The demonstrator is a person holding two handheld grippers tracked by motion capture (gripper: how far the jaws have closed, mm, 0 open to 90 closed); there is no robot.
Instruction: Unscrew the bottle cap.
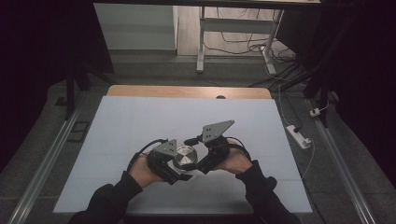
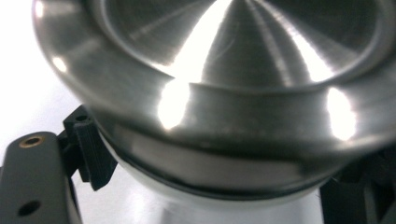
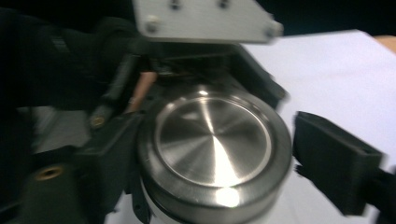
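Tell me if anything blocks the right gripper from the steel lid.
Nothing visible does. The right gripper already straddles the steel lid, jaws open on either side. The left gripper clamps the container below the lid.

Person: black long sleeves (image 1: 109,198). Two black hand-held grippers, left (image 1: 173,173) and right (image 1: 198,164), each topped by a grey three-cornered plate (image 1: 215,130) with screws; black cables; brass-coloured inserts (image 2: 31,140).

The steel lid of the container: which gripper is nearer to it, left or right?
Left. The left gripper is shut on the white container's body just under the steel lid. The right gripper has its jaws around the lid, one clearly apart.
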